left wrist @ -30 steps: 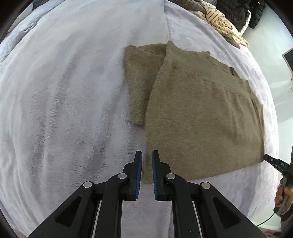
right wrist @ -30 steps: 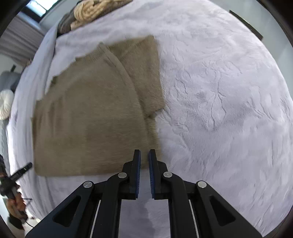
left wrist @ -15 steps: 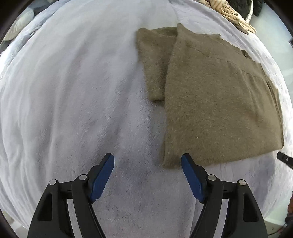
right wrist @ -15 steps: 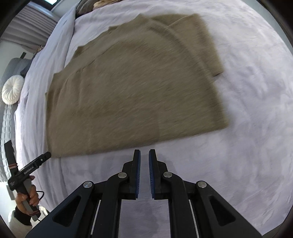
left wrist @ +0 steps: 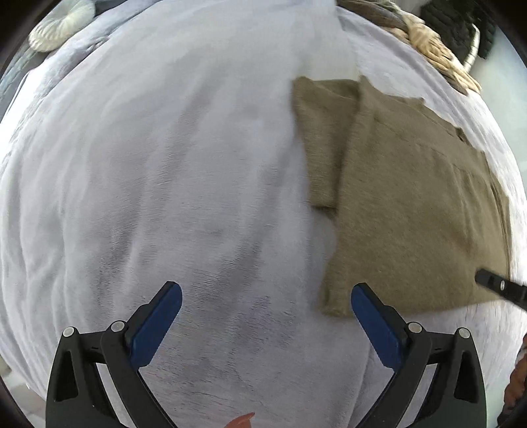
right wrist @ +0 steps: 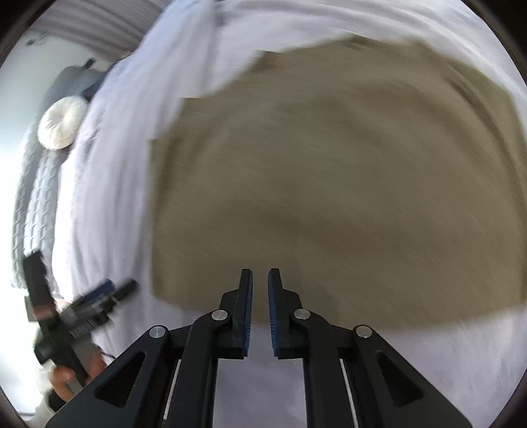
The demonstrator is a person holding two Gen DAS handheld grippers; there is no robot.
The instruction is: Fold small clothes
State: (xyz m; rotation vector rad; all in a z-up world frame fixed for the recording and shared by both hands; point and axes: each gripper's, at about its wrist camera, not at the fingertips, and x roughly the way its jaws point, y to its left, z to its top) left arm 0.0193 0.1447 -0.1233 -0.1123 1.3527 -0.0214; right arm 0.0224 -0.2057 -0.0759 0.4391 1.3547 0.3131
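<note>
An olive-brown knit sweater (left wrist: 405, 204) lies flat on a pale lilac bed cover (left wrist: 164, 181), one sleeve folded along its left side. It fills the right wrist view (right wrist: 329, 184), blurred. My left gripper (left wrist: 265, 296) is open and empty over bare cover, its right finger beside the sweater's near left corner. My right gripper (right wrist: 260, 286) is shut and empty, tips over the sweater's near hem. The right gripper's tip (left wrist: 497, 286) shows in the left wrist view; the left gripper (right wrist: 95, 296) shows in the right wrist view.
A round white cushion (right wrist: 62, 126) and grey knit blanket (right wrist: 33, 197) lie at the bed's head. A beige knit garment (left wrist: 438, 56) and dark clothes (left wrist: 461, 29) are piled at the far right corner. The bed edge runs close to me.
My left gripper opened wide, letting go of the sweater's corner, and drew back left. My right gripper swung left along the sweater's hem, staying shut.
</note>
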